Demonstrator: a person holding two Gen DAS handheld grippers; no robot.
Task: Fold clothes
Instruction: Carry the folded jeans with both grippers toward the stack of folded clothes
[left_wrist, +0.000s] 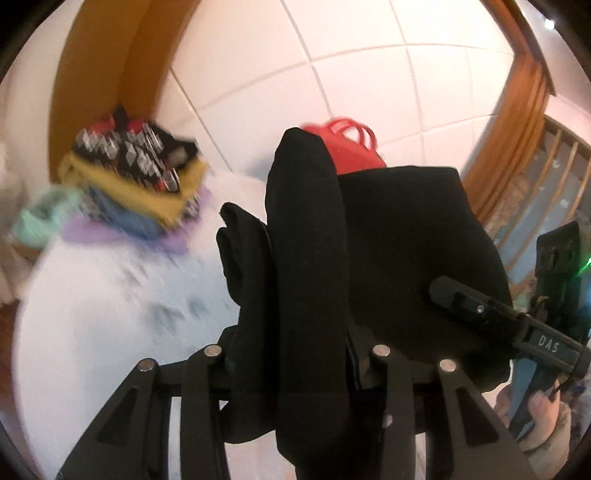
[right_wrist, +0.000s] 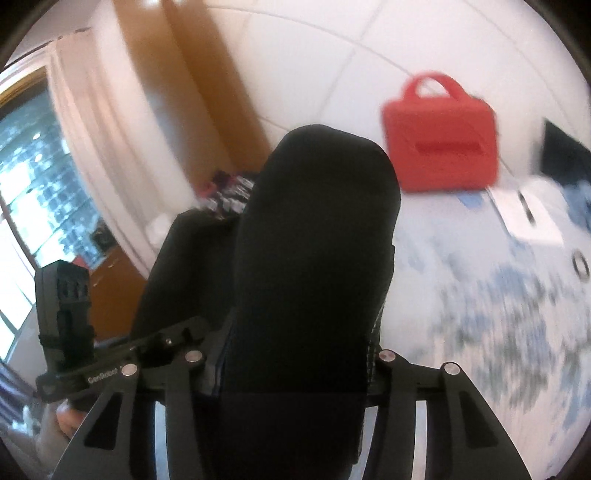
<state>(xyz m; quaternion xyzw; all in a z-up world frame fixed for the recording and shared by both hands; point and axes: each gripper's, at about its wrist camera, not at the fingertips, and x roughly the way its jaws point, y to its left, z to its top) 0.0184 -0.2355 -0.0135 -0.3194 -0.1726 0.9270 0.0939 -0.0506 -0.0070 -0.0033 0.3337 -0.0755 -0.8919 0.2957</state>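
Right up close, the left tool (left_wrist: 306, 369) is pinched on a fold of the black garment (left_wrist: 406, 240), and the cloth bunches up thick between its two sides. The right tool (right_wrist: 299, 369) is pinched on another part of the same black cloth (right_wrist: 314, 240), which fills the middle of its view. Both tools seem to hold the garment up in the air, above the white and blue surface (left_wrist: 110, 314), so it hangs between them and does not lie flat. The cloth looks soft and floppy. It is probably light, and it will sag and swing when it is moved. It does not look slippery or easy to break. A good place to hold it is by an edge or a corner, so the rest can drop straight and fold over neatly. Holding a fat bunch, like now, could make a lumpy fold. A bit farther off sits a pile of folded clothes (left_wrist: 136, 177), with a patterned one on top, then yellow, blue and purple ones under it. Farther back stands a red bag (right_wrist: 439, 140) with a handle, near some white paper (right_wrist: 524, 210). Behind it all is a white tiled wall (left_wrist: 332, 74)
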